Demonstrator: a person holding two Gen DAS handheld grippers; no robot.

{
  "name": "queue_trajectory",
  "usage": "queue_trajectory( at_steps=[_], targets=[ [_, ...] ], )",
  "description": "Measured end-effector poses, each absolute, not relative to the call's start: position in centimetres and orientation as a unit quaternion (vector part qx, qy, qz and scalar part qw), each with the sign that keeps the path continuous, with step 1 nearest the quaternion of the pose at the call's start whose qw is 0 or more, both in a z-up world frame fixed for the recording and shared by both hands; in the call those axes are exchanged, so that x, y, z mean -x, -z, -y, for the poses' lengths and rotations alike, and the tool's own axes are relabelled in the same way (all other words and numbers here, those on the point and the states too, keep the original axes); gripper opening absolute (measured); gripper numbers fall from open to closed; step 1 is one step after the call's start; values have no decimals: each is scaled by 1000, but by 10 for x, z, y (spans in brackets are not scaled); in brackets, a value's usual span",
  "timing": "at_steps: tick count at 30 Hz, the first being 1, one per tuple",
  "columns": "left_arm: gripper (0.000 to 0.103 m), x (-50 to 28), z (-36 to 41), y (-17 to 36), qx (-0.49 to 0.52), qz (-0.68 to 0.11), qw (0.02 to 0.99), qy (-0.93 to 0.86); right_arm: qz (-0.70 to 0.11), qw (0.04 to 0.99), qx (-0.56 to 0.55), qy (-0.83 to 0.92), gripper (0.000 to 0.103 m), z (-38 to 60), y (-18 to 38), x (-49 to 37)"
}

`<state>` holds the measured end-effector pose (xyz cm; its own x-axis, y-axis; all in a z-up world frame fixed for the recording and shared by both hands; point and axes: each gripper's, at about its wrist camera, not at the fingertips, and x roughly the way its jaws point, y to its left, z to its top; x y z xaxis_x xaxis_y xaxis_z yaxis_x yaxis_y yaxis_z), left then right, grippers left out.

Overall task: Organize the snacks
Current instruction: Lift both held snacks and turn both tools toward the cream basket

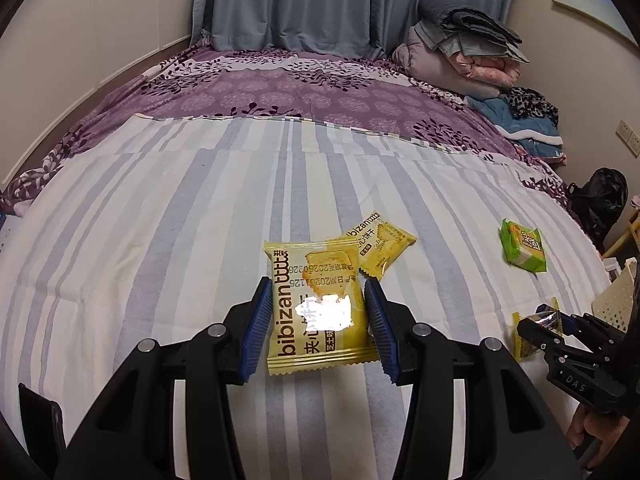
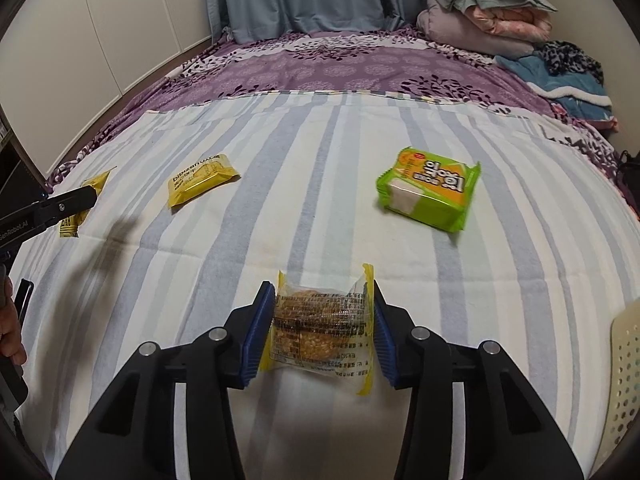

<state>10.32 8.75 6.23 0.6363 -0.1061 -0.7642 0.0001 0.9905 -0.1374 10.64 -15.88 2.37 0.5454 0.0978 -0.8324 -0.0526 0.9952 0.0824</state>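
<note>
A striped cotton sheet (image 2: 320,200) covers the bed. On it lie a glossy green wafer pack (image 2: 428,194) and a flat yellow biscuit packet (image 2: 202,184). The left gripper (image 1: 318,316) clamps a shiny yellow bibizan packet (image 1: 318,300); the right gripper (image 2: 322,328) squeezes a clear-wrapped grainy rice cake (image 2: 320,328).

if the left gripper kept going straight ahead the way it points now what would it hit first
Probably the second yellow bibizan packet, lying just beyond the yellow packet that the left gripper holds. It sits slightly right of centre, so depth and height could let the gripper pass.
</note>
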Motion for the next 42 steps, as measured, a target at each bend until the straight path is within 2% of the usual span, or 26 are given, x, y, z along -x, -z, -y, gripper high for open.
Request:
queue_trajectory(
  at_steps=[12,16,17,18,22,24,27,42],
  targets=[
    [48,-88,-72,-81,53,-411,909,44,-471,880,-45,-42,44,176,-25,-85],
    [48,-84,-69,-85,52,-409,910,48,-479,875,-53,-47,50,177,-18,-85],
    [48,-82,-68,-85,50,-408,910,49,-480,875,-49,-48,57,175,-16,-84],
    [48,-81,-68,-86,50,-408,910,49,-481,874,-47,-49,60,173,-14,-84],
    [48,-78,-68,-87,50,-408,910,49,-483,874,-29,-47,62,164,-9,-83],
    [48,-78,-68,-87,49,-407,911,49,-481,875,-12,-45,59,160,-9,-82],
    [48,-76,-72,-88,49,-406,911,47,-470,882,10,-37,46,155,-18,-78],
    [48,-67,-54,-105,29,-396,915,62,-423,905,-49,-22,45,200,-69,-47]
  ],
)
